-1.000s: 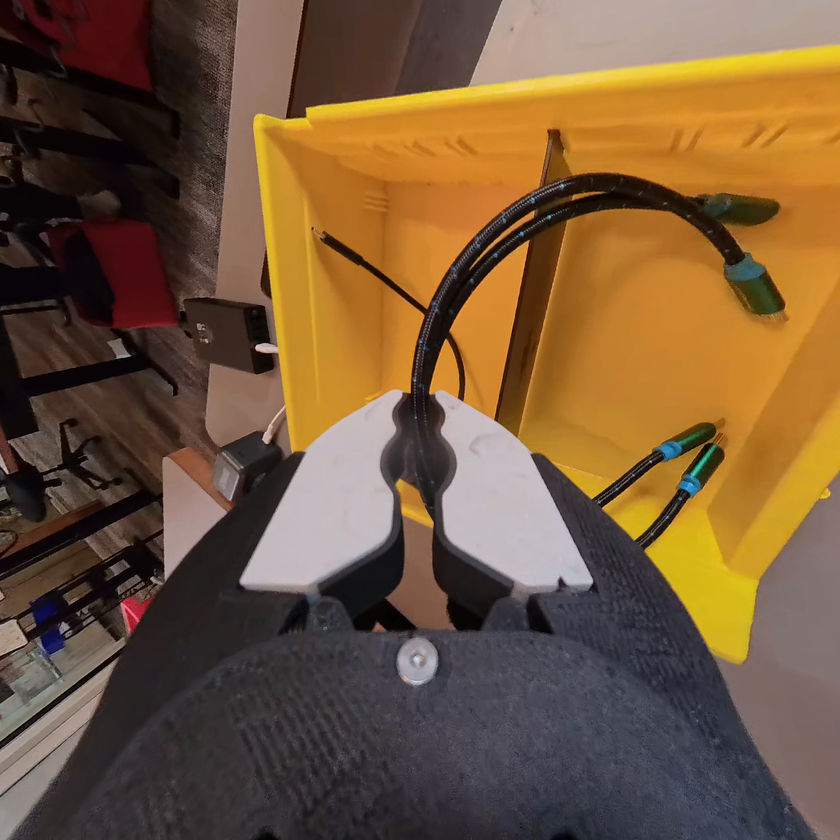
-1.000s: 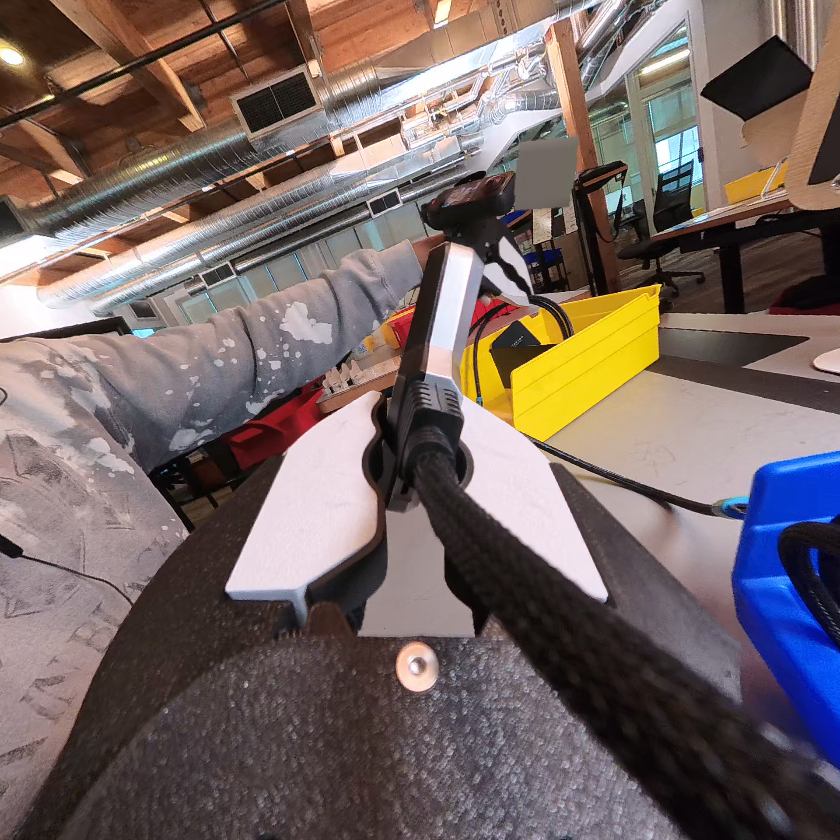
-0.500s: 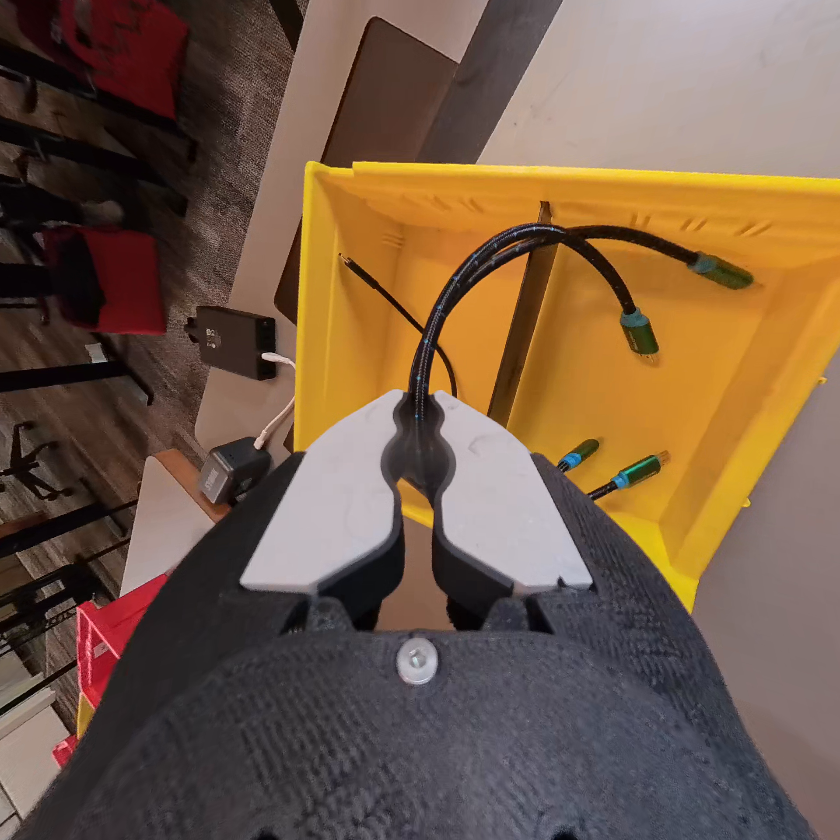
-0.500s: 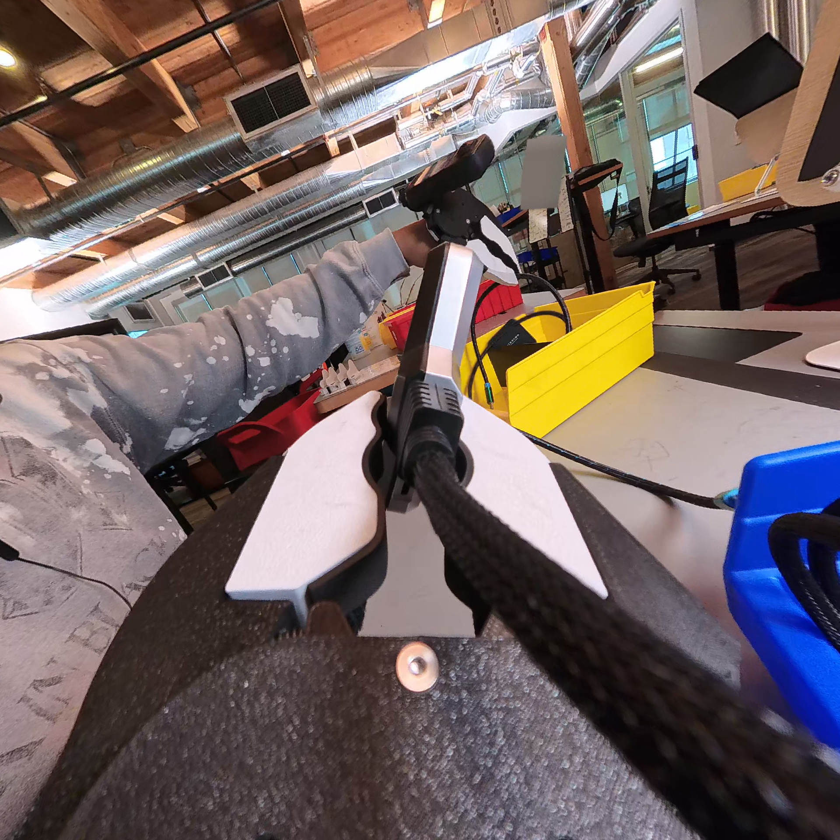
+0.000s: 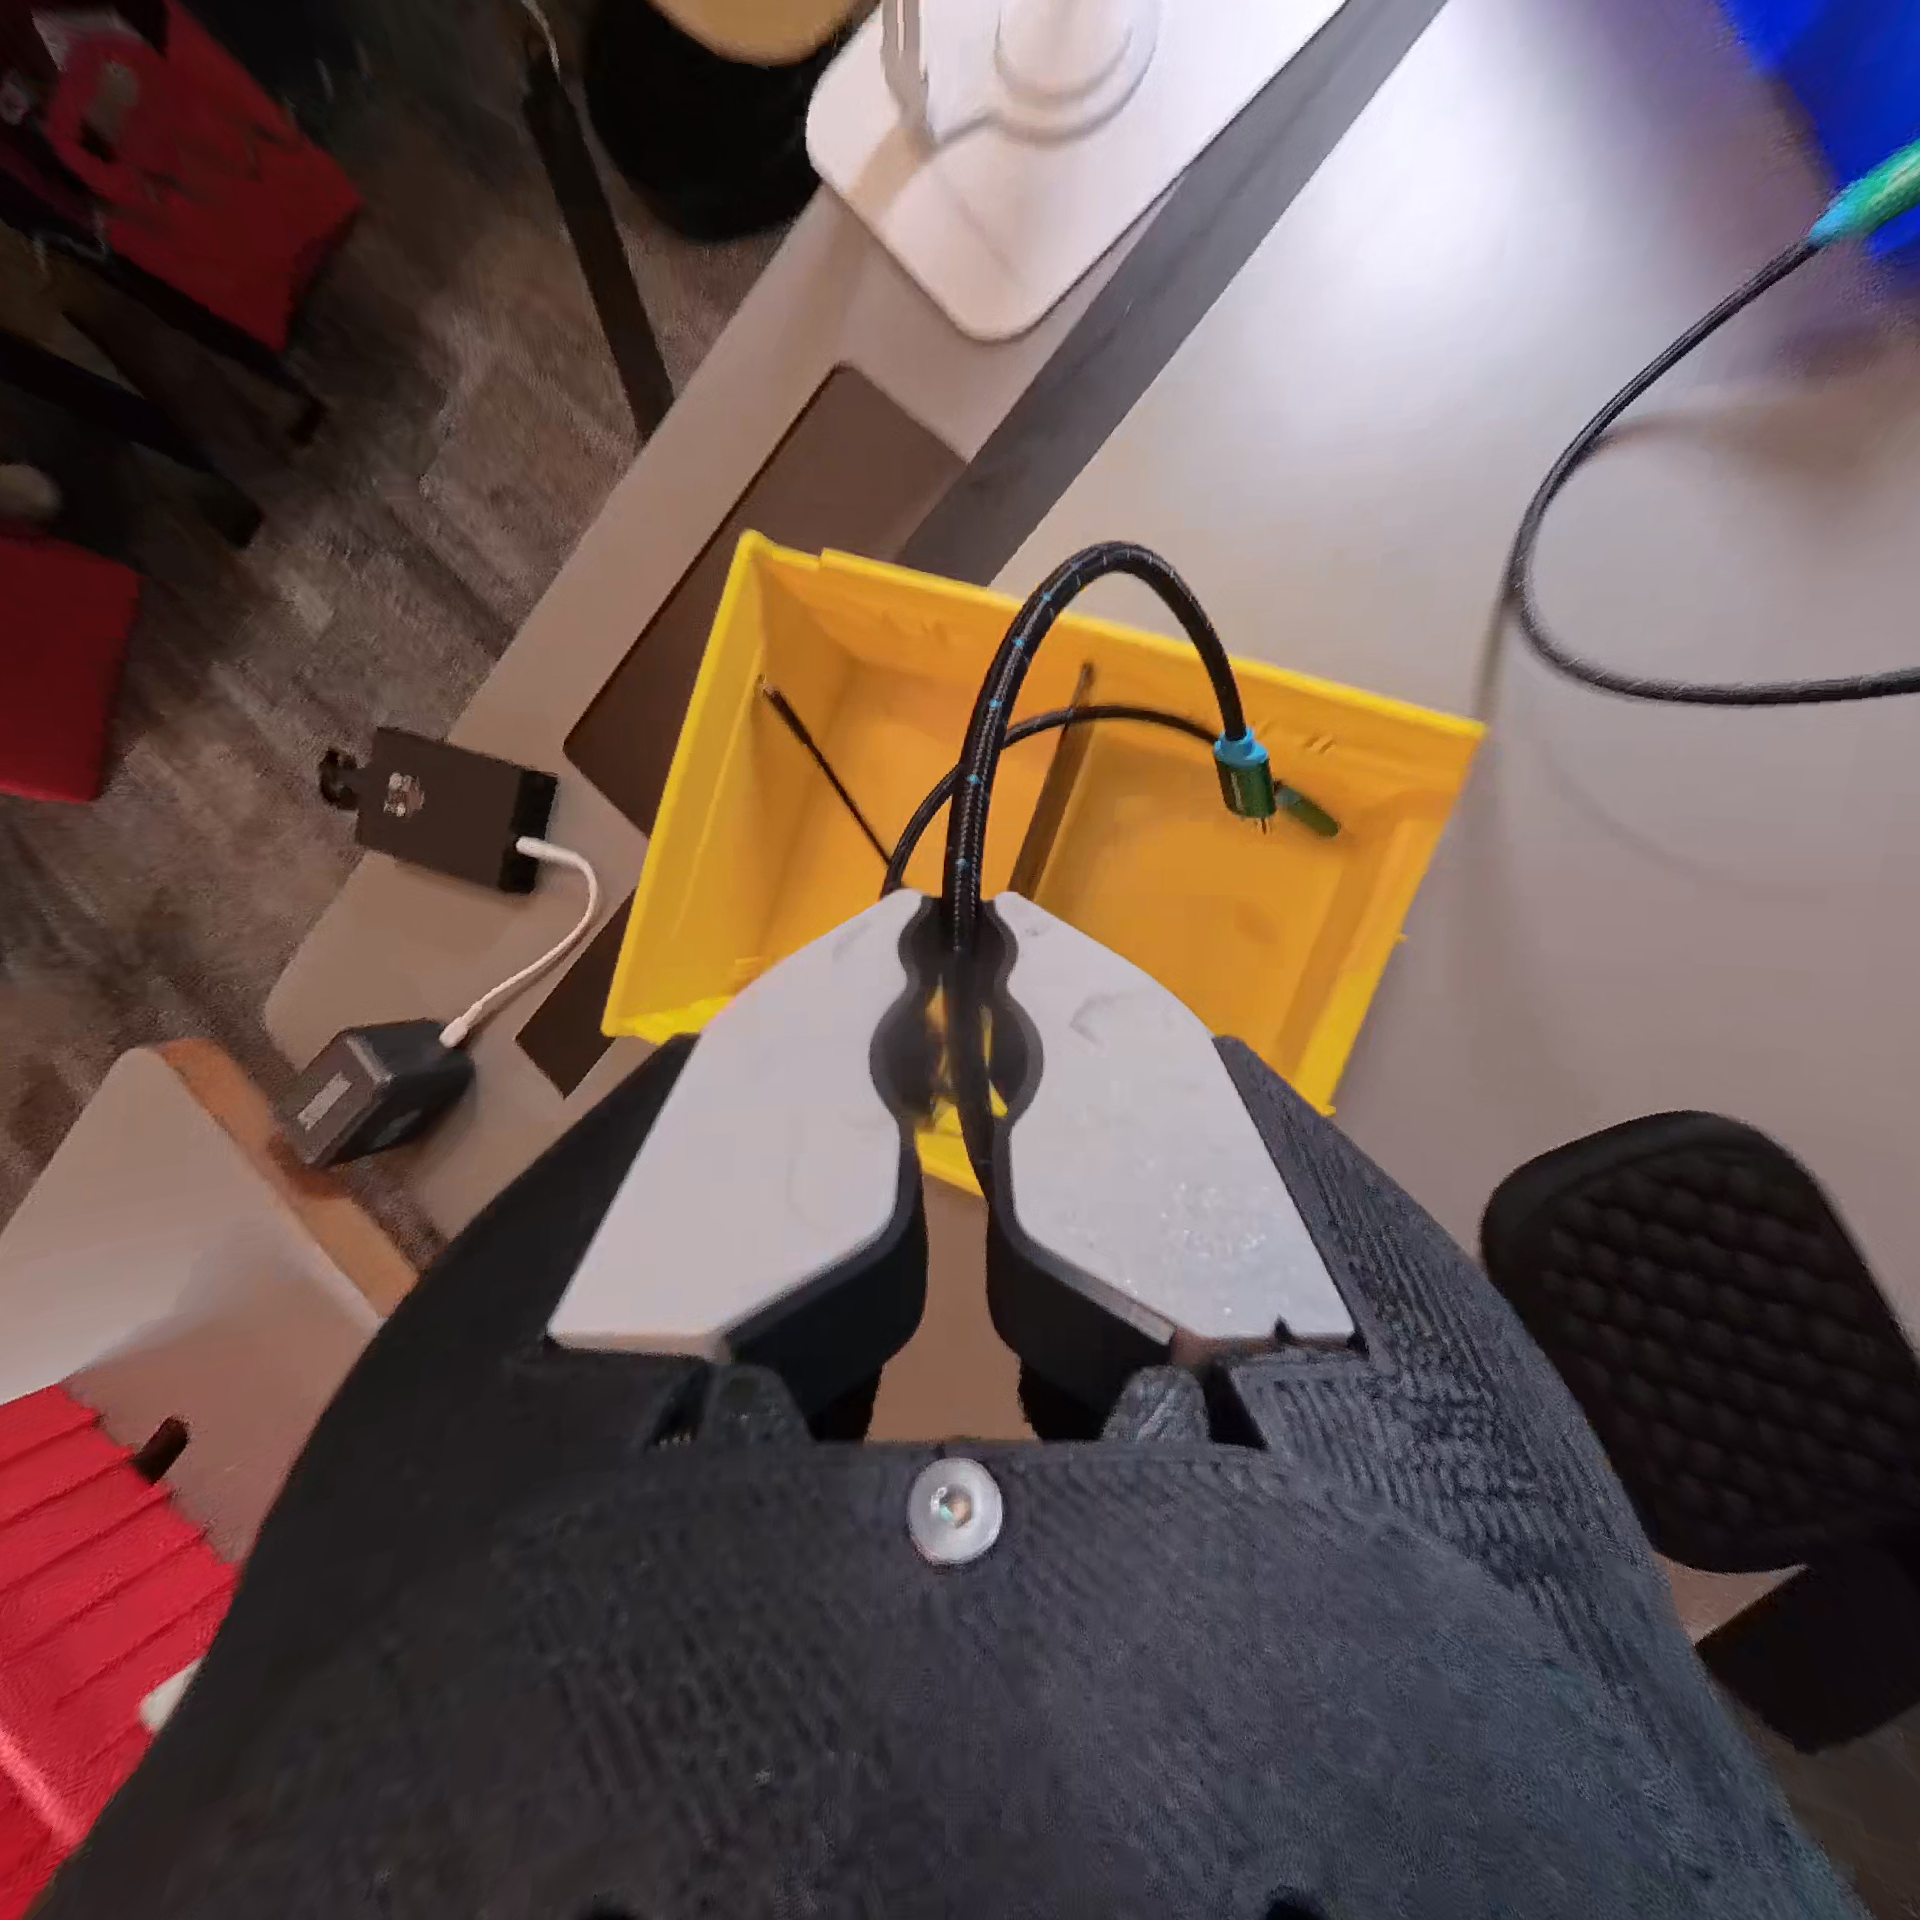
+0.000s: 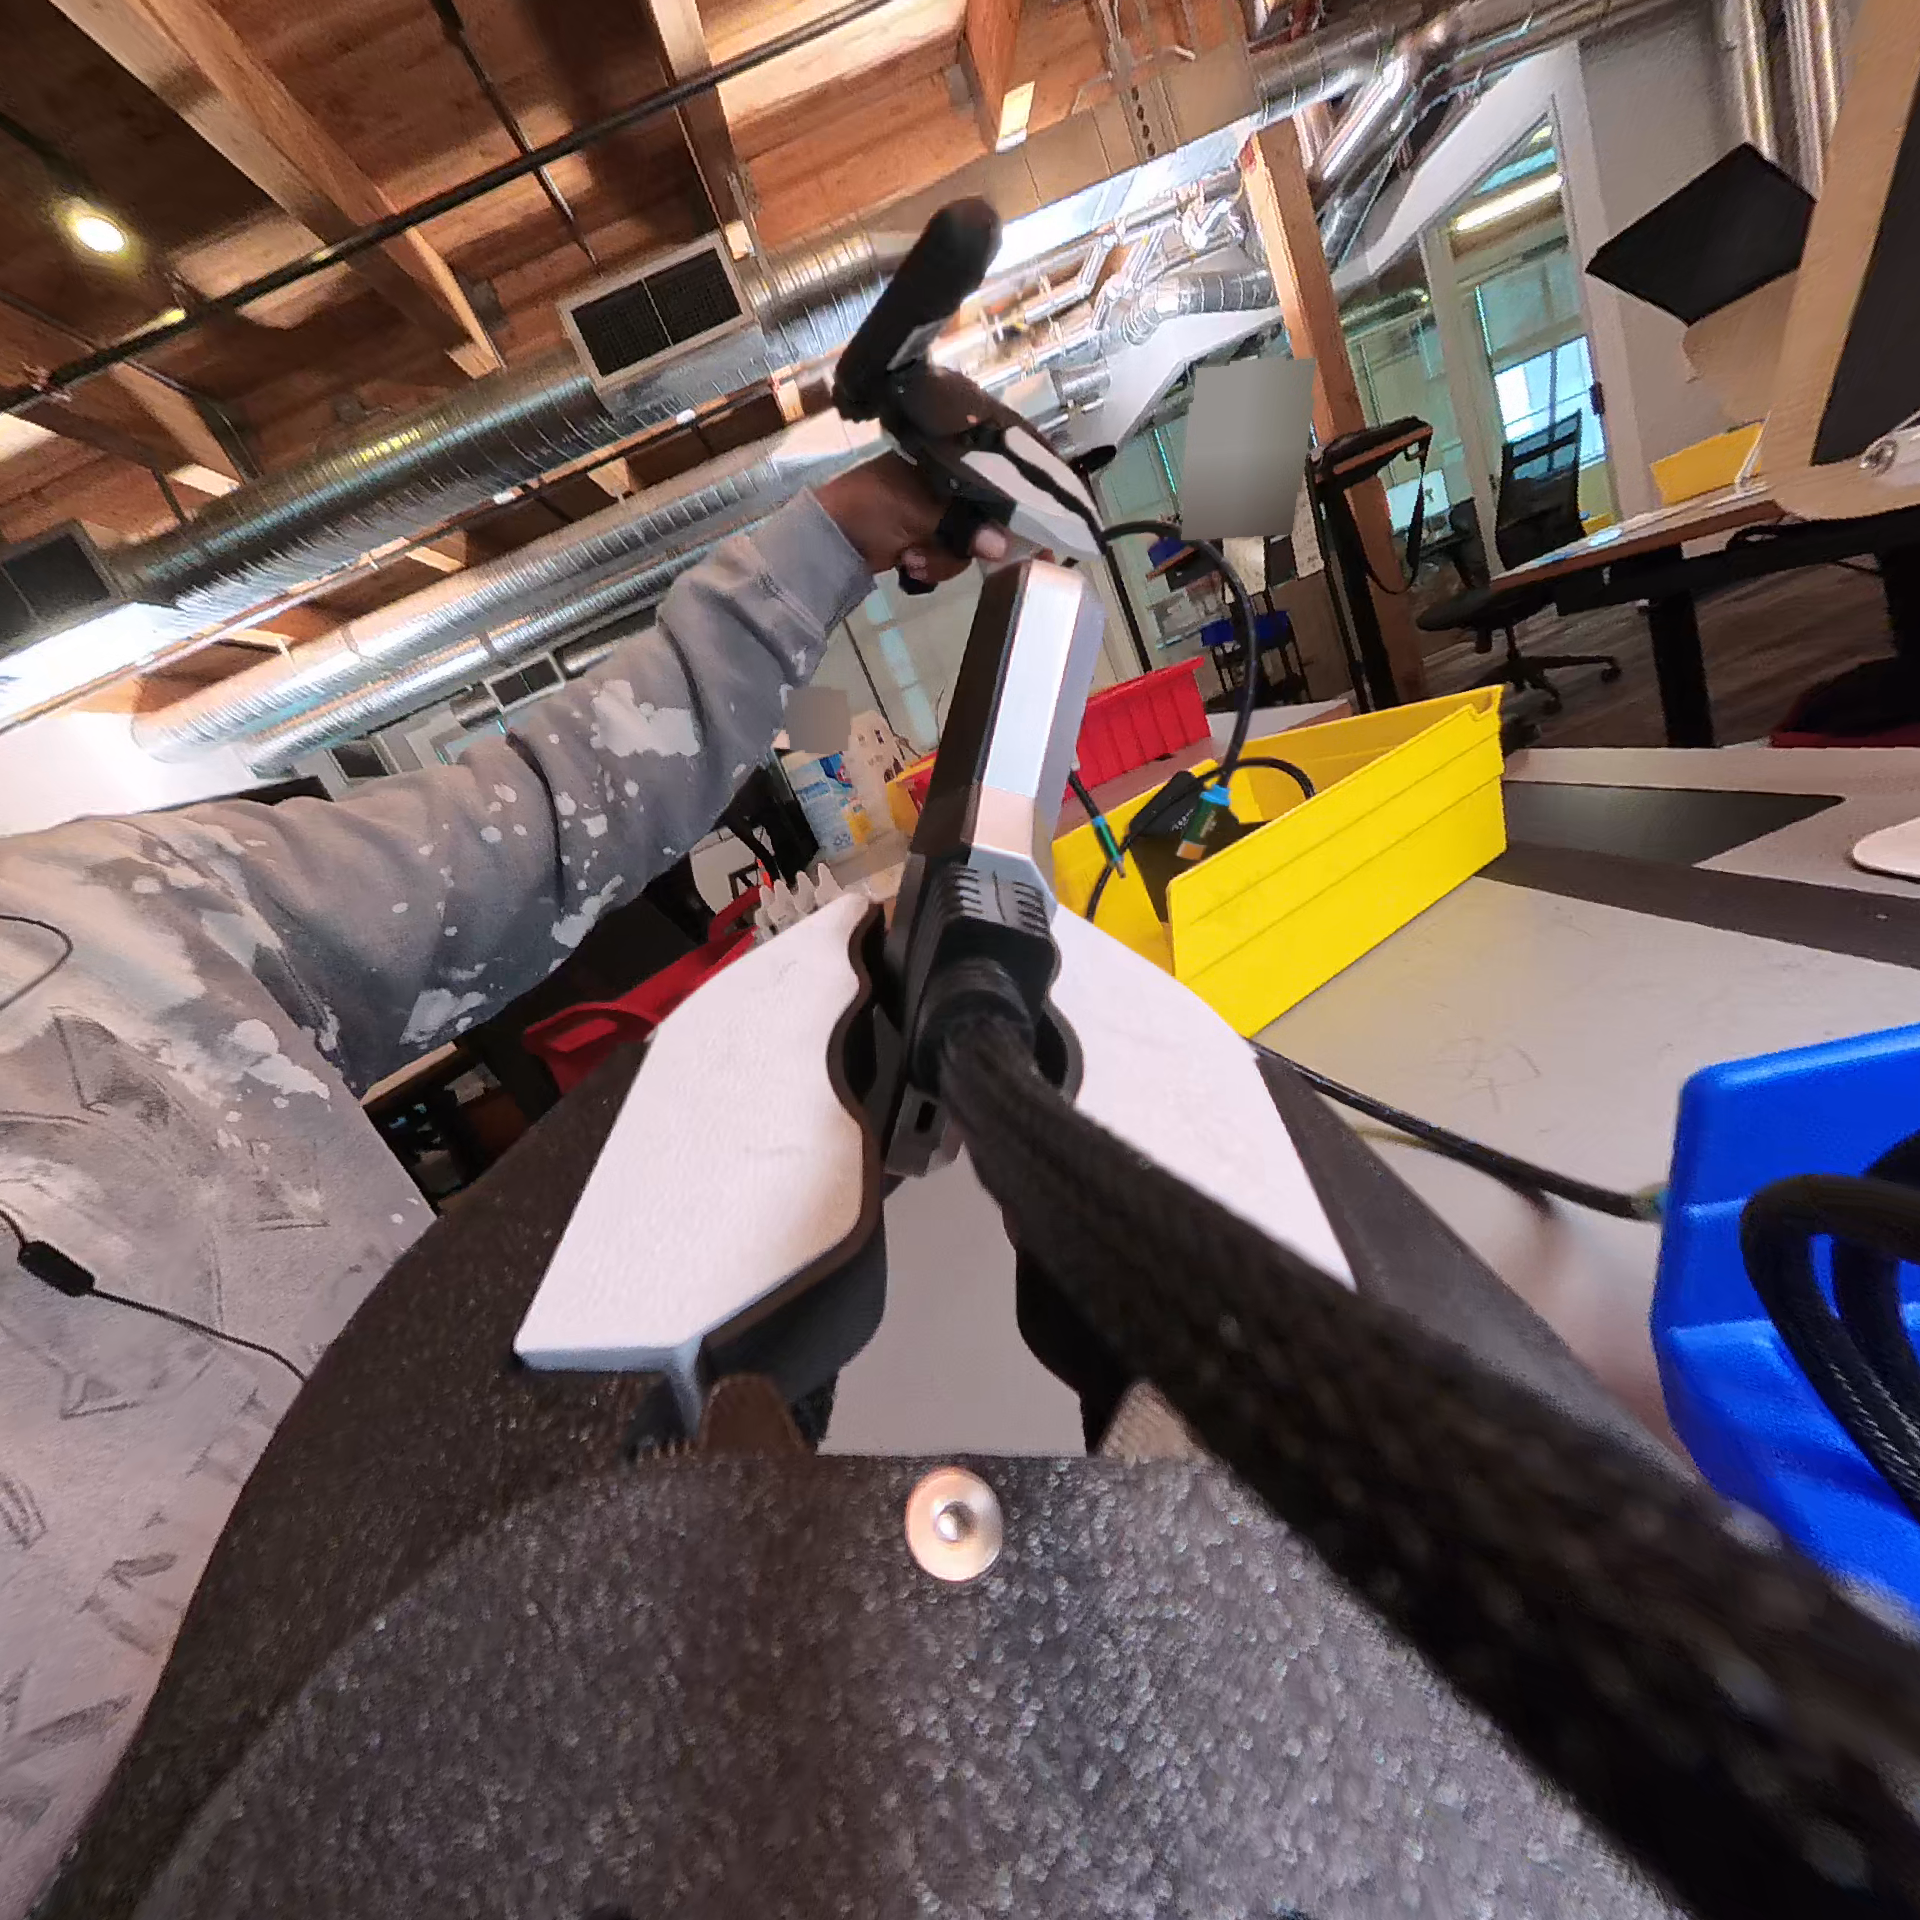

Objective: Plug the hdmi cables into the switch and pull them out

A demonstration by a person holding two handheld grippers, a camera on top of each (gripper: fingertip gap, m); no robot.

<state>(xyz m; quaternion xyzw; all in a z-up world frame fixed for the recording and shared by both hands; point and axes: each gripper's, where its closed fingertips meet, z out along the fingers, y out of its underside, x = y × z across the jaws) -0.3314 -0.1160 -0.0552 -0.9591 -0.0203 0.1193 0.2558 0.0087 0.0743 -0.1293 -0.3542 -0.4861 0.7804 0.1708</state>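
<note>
HDMI cable [image 5: 995, 717] over yellow bin [image 5: 717, 831], switch [image 6: 1013, 748] only rightward

Bright, even light; a ceiling lamp [image 6: 99, 234] glows. Wide-angle bending at edges; the left wrist view's borders smear with motion blur.

Right tool [image 6: 961, 1023] clamping switch [image 6: 1013, 748], yellow bin [image 6: 1340, 831] beyond

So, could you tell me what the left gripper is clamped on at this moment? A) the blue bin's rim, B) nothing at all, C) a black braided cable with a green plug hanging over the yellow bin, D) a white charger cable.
C: the left gripper is shut on the black braided cable, whose green plug dangles over the yellow bin.
</note>
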